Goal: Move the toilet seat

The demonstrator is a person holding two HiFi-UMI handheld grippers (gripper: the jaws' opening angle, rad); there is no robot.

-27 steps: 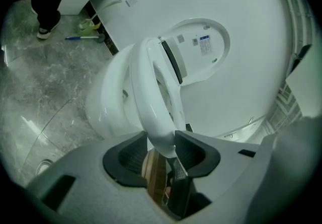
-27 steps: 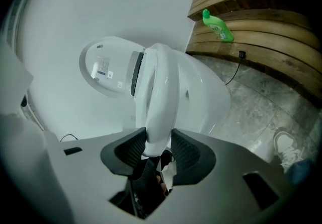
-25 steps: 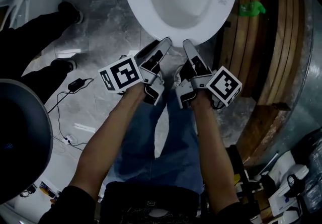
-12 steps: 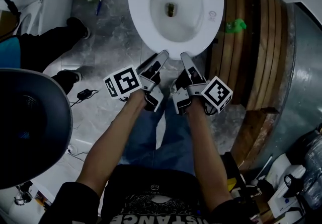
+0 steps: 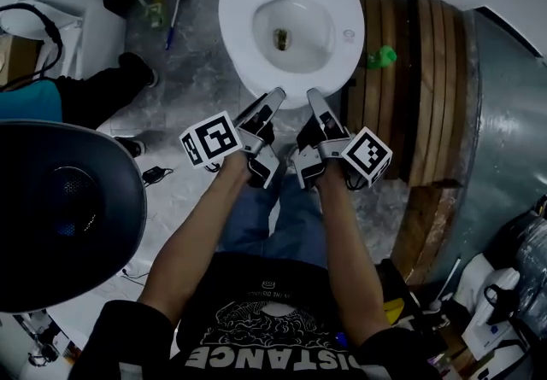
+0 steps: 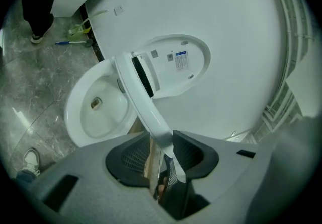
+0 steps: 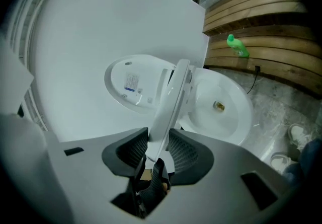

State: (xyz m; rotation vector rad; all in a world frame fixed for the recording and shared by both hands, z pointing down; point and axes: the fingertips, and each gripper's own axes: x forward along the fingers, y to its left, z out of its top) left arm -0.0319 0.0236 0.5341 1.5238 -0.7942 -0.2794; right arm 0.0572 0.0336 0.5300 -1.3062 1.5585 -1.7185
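Two handheld tongs sit side by side in the head view, the left tongs (image 5: 272, 101) and the right tongs (image 5: 314, 100), both at the front of the white ceramic toilet bowl (image 5: 320, 41) above the grey marbled floor (image 5: 184, 71). A small green bottle (image 5: 382, 55) lies on the brown wooden slatted platform (image 5: 427, 88) to the right.

In the left gripper view, the white oval toilet seat (image 6: 148, 112) runs edge-on between the pads. It is tilted up off the bowl, with the upright white lid (image 6: 176, 64) behind it. These tongs are closing, clamped on the seat's front edge.

In the right gripper view, the same seat passes between the pads, with the bowl to its right. These tongs are also closing on it.
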